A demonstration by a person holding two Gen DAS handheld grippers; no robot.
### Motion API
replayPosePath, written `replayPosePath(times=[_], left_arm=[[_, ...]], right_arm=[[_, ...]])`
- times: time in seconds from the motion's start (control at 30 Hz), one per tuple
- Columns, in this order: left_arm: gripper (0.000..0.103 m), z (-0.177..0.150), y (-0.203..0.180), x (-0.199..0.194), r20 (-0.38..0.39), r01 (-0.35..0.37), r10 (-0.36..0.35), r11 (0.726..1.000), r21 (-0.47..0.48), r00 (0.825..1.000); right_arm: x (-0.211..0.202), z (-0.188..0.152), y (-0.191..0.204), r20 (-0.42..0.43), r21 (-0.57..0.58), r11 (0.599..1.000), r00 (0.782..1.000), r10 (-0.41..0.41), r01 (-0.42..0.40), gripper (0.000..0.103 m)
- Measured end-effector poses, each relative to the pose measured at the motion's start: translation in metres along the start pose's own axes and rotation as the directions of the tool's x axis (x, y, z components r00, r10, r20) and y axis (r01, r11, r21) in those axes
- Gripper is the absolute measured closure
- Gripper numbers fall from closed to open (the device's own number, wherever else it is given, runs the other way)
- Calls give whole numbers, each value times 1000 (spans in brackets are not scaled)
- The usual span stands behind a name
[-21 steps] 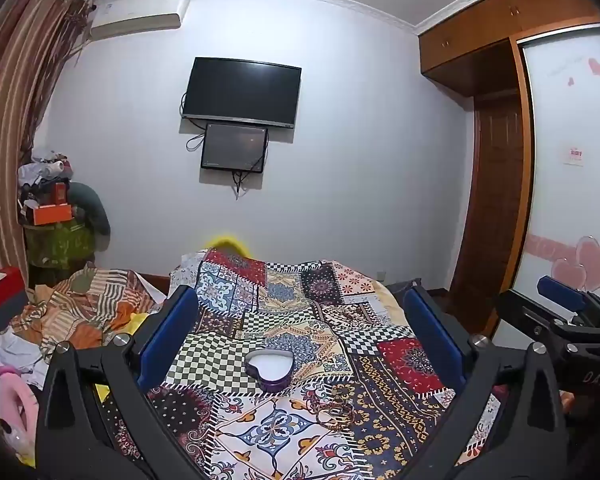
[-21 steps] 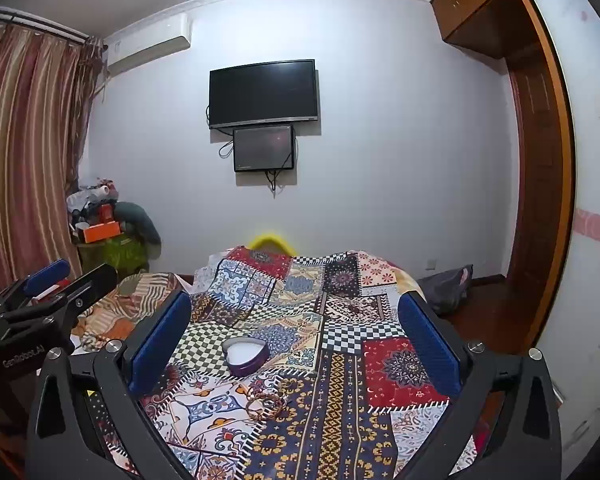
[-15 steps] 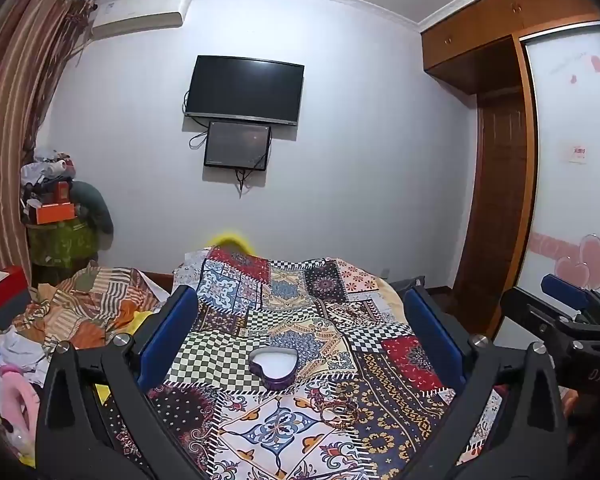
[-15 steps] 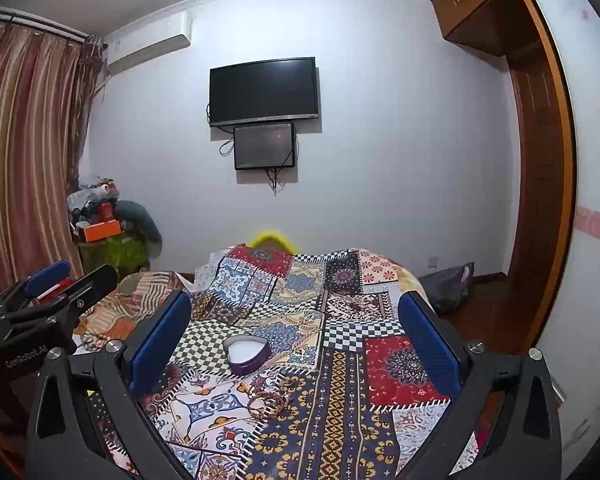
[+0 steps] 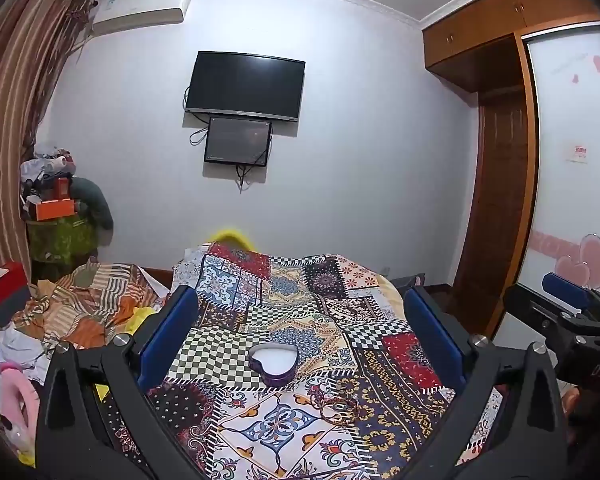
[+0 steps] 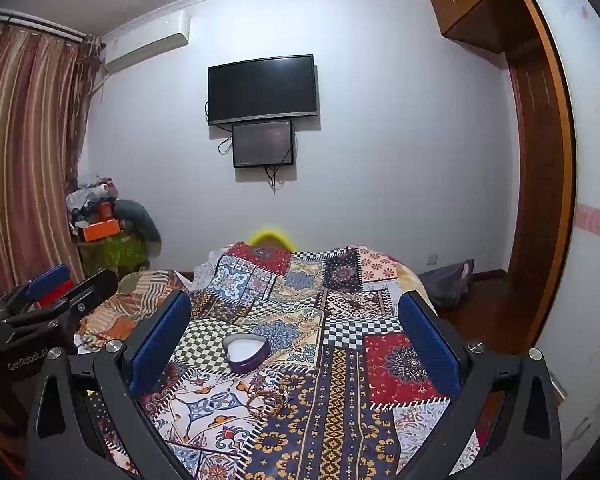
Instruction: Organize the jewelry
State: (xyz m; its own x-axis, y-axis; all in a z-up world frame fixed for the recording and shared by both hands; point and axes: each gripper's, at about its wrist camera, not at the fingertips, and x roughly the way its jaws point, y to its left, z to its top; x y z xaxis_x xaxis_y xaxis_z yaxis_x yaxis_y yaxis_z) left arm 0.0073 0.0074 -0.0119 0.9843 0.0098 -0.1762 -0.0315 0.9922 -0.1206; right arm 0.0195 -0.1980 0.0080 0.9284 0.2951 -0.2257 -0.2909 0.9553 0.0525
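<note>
A purple heart-shaped tin box (image 5: pixel 274 362) with a pale lining sits open on the patchwork patterned bedspread (image 5: pixel 284 304), and nothing shows inside it; the right wrist view shows the same box (image 6: pixel 246 353) on a checked patch of the spread. Just nearer than the box and slightly to its right lies a loose tangle of thin brown and gold jewelry chains or bangles (image 5: pixel 338 406), apart from the box and lying flat on the cloth (image 6: pixel 266 400); the separate pieces are too small to tell. The left gripper (image 5: pixel 302 334) hangs above the bed with its blue-padded jaws spread wide and nothing between them, framing the box and the jewelry. The right gripper (image 6: pixel 296 334) is likewise wide apart and holds nothing. On the far wall hang a black flat television (image 5: pixel 244 85) and a smaller dark screen (image 5: pixel 238 141) beneath it, with a white air conditioner (image 5: pixel 140 10) high to the left. At the left stand striped curtains (image 6: pixel 24 152), a heap of striped orange bedding (image 5: pixel 88 304) and a cluttered green-covered stand (image 5: pixel 60 236) bearing an orange box. A wooden wardrobe (image 5: pixel 496 160) fills the right side. Nothing lies between the grippers and the box.
</note>
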Motion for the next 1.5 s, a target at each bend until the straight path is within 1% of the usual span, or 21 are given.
replayPosePath(times=[1.5], left_arm=[[0, 5, -3, -6, -1, 9, -9, 1000, 10, 1000]], right_arm=[[-1, 2, -1, -4, 2, 1000, 1000, 2, -2, 0]])
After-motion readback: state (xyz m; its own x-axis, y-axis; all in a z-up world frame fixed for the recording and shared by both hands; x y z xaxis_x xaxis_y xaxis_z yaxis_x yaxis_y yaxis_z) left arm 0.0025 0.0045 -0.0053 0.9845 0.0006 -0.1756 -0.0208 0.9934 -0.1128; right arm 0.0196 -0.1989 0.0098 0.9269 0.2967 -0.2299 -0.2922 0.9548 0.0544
